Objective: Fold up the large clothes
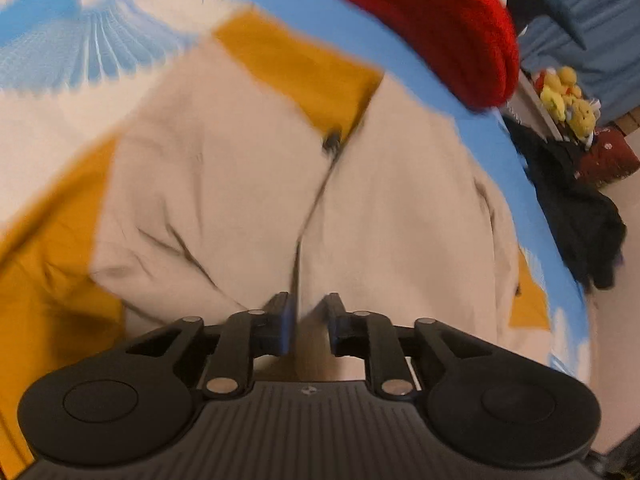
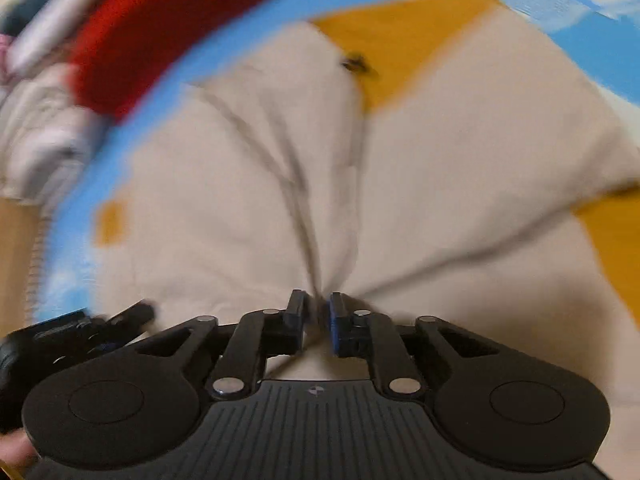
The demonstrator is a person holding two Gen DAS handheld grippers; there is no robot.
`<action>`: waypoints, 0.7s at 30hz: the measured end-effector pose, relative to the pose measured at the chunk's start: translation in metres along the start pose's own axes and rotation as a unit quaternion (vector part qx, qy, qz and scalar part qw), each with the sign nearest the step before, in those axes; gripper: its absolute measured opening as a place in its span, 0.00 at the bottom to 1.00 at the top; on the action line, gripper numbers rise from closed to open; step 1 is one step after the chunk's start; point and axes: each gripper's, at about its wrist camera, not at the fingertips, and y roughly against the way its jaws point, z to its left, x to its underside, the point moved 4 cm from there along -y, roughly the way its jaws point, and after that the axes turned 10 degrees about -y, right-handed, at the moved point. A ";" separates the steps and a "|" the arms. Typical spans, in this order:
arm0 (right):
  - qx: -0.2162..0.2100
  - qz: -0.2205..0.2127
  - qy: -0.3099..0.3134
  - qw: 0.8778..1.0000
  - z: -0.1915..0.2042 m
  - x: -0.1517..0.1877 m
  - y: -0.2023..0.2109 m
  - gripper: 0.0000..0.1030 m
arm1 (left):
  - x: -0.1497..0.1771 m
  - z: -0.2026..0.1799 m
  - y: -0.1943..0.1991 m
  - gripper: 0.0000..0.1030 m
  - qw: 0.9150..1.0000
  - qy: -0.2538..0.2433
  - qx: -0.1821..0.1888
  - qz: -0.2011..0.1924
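Observation:
A large beige garment (image 1: pixel 248 200) with mustard-yellow lining (image 1: pixel 296 68) lies spread on a blue and white cover (image 1: pixel 60 40). My left gripper (image 1: pixel 308 312) is at the garment's near edge with a narrow gap between its jaws and beige cloth between them. My right gripper (image 2: pixel 318 312) is shut on a bunched fold of the same beige garment (image 2: pixel 440 184), and creases fan out from the pinch. The yellow lining (image 2: pixel 404 40) and a dark button (image 2: pixel 356 65) show at the far side. The left gripper (image 2: pixel 96 324) also shows at the lower left of the right wrist view. Both views are blurred.
A folded red garment (image 1: pixel 440 20) lies at the far edge of the cover, also in the right wrist view (image 2: pixel 160 28). A dark garment (image 1: pixel 576 216) hangs off the right edge. Yellow plush toys (image 1: pixel 568 96) sit beyond. A pale pink item (image 2: pixel 44 136) lies at left.

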 end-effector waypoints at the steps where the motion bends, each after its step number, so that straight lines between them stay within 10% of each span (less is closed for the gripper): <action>1: 0.002 -0.006 -0.013 1.000 -0.003 -0.002 0.002 0.40 | -0.006 -0.007 0.007 0.19 0.999 -0.024 -0.004 -0.023; 5: -0.004 -0.088 0.030 0.996 0.013 -0.012 0.027 0.40 | -0.011 -0.030 0.024 0.19 0.993 -0.085 0.022 -0.083; 11: -0.110 -0.069 0.029 0.991 0.027 -0.011 0.022 0.39 | 0.021 -0.006 -0.023 0.12 0.998 -0.038 0.000 0.046; 16: -0.014 -0.001 0.034 0.999 0.010 -0.001 -0.013 0.37 | 0.010 -0.021 0.000 0.24 0.997 -0.078 0.013 -0.003; 21: -0.007 -0.019 0.048 0.999 0.012 -0.003 -0.005 0.38 | 0.029 -0.004 -0.018 0.27 0.994 -0.068 -0.003 0.082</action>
